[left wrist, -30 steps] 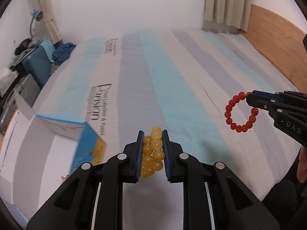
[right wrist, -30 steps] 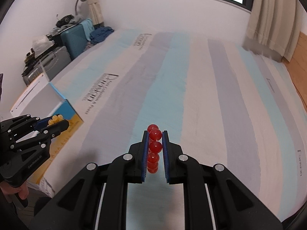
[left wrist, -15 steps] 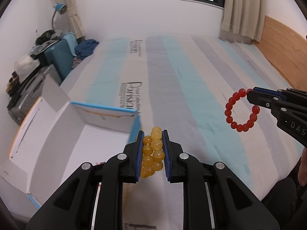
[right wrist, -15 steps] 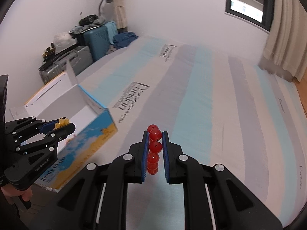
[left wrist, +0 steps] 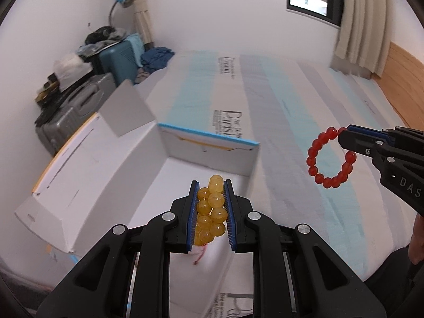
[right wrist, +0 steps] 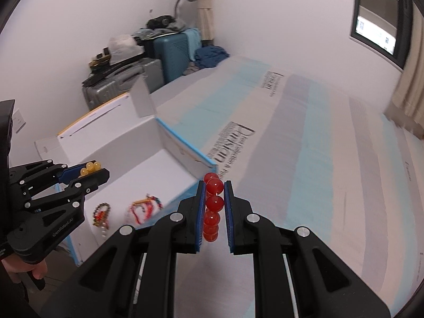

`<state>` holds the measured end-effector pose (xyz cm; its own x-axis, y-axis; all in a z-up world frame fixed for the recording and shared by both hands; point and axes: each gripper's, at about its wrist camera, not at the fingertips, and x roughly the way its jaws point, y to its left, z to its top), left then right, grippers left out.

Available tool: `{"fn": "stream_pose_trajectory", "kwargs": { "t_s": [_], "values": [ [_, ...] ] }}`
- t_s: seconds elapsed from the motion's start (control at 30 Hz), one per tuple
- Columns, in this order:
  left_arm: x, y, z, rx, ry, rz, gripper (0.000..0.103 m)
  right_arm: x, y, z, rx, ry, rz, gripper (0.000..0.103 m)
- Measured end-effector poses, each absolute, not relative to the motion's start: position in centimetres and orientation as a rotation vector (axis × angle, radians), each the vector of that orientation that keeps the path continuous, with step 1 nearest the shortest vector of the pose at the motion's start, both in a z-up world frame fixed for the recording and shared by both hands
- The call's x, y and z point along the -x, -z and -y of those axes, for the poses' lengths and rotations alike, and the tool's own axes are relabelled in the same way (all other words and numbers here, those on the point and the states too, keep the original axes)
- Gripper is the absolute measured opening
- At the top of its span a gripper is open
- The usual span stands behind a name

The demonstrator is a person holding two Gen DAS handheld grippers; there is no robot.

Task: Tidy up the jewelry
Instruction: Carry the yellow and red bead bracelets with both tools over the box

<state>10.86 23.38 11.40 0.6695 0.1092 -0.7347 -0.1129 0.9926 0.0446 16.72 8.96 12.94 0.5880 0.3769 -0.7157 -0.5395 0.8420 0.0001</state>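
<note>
Both bracelets carried to the open white cardboard box [left wrist: 201, 156] at the bed's [left wrist: 291, 100] left edge

Since a second ago the box has swung under the left tool [left wrist: 211, 206], clamped on the bunched yellow bead bracelet [left wrist: 210, 209]: release looks imminent. The right tool [right wrist: 214, 206] pinches the red bead bracelet [right wrist: 213, 204], hanging over the bed beside the box, apart from other jewelry [right wrist: 144, 208] inside.

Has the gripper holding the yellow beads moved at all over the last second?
Yes. The left gripper, shut on the yellow bracelet, has swung left: it was beside the white box and is now over its open inside.
</note>
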Motion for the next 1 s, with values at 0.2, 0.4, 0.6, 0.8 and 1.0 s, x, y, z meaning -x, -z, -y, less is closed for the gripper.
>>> {"fn": "stream_pose_trajectory", "kwargs": {
  "t_s": [0.2,0.4,0.6,0.8,1.0],
  "values": [
    [-9.4,-11.3,-26.8,0.026,-0.166,-0.834,0.018,-15.6,-12.9,-13.5,0.252,-0.601,-0.772,0.013],
    [-8.3,-10.3,-30.0,0.056,-0.200,-0.855,0.018,-14.8,-12.1,-17.5,0.278,-0.658,-0.785,0.013],
    [-8.2,-8.5,-32.2,0.087,-0.208,-0.895,0.018,-14.2,-10.4,-20.6,0.314,-0.694,-0.823,0.013],
    [-8.5,-6.3,-33.8,0.112,-0.205,-0.957,0.018,-14.4,-8.0,-22.7,0.346,-0.715,-0.873,0.013],
    [-9.1,-3.9,-35.4,0.137,-0.194,-1.024,0.018,-14.9,-5.4,-24.4,0.376,-0.731,-0.936,0.013]
  ]
}}
